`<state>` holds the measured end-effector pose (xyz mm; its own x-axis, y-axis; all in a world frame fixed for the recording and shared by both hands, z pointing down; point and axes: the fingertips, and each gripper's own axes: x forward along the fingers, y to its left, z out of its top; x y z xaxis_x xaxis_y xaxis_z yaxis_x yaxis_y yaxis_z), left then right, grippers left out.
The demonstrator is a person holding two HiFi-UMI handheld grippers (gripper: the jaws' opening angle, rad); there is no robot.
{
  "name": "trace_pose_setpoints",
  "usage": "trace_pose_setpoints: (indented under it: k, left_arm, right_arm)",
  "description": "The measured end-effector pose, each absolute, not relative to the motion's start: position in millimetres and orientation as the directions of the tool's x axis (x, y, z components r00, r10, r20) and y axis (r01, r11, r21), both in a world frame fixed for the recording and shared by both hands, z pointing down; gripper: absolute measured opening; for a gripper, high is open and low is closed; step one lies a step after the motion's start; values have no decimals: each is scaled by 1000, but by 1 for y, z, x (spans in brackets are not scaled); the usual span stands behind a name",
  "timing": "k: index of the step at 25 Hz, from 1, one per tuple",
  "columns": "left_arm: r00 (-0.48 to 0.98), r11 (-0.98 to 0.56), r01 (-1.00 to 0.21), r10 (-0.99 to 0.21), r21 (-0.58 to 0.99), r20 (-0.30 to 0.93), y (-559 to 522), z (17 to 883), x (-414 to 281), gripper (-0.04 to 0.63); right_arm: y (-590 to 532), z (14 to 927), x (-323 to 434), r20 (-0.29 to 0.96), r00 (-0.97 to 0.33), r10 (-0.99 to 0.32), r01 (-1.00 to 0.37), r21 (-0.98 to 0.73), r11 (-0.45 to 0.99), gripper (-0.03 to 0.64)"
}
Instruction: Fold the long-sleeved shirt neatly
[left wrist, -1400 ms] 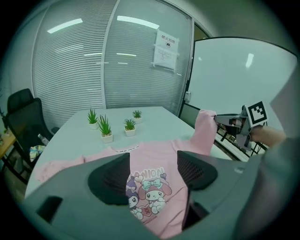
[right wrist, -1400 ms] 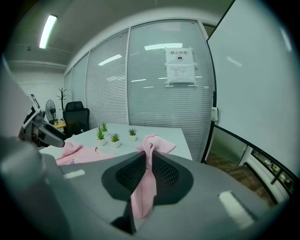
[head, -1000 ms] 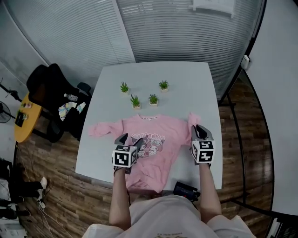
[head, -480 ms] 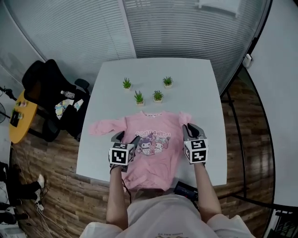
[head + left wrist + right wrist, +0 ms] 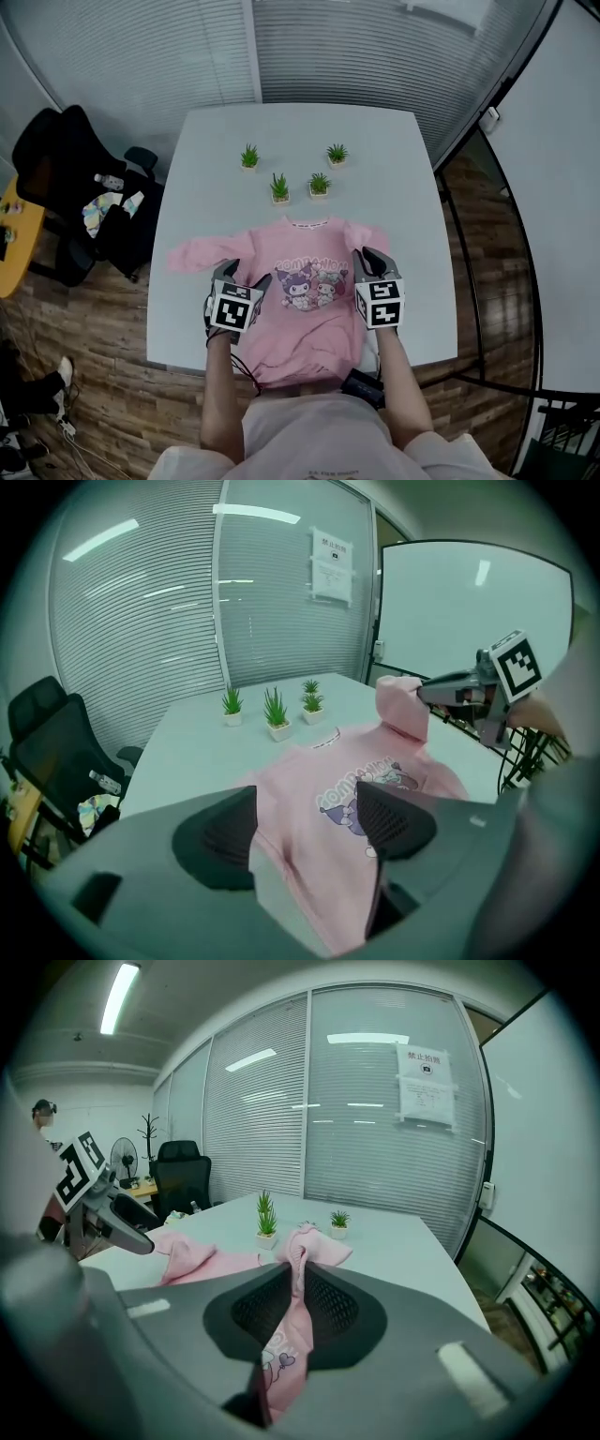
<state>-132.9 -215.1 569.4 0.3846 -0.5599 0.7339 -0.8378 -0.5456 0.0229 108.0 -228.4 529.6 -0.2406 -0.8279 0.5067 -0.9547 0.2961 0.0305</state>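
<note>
The right tool [image 5: 295, 1288] is pinching the pink cartoon-print long-sleeved shirt [image 5: 309, 323] at its right-sleeve side, probably folding it inward. The left tool [image 5: 305, 832] is hovering agape and likely needs the left sleeve [image 5: 192, 253] next.

Bright, even overhead office light; no hard shadows on table [image 5: 394, 187], no clipping on pink shirt [image 5: 309, 319]. Ceiling tube [image 5: 122, 985] at 11 o'clock in right gripper view, mirrored as streaks on glass partition [image 5: 356, 1101]. Heavy fisheye in all views, black vignette at gripper-view corners. Cyan cast in left gripper view. Left gripper [image 5: 305, 827] and right gripper [image 5: 298, 1283] soft-focus at 6 o'clock, close to lens.
</note>
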Motion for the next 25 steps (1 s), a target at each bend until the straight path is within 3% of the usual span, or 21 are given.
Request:
trace_pose_setpoints:
  k: [12,25]
  left_arm:
    - [414,-534,-844,-586,53,697,-236,582,-183,337]
    - [407,-488,-866,-566,105,717,-240,621,-219,337]
  right_arm:
    - [-257,539,31,506,-258,-823,-945,43,323,54]
    - [-274,610,-22,592,-257,-764,-906,127,404,55]
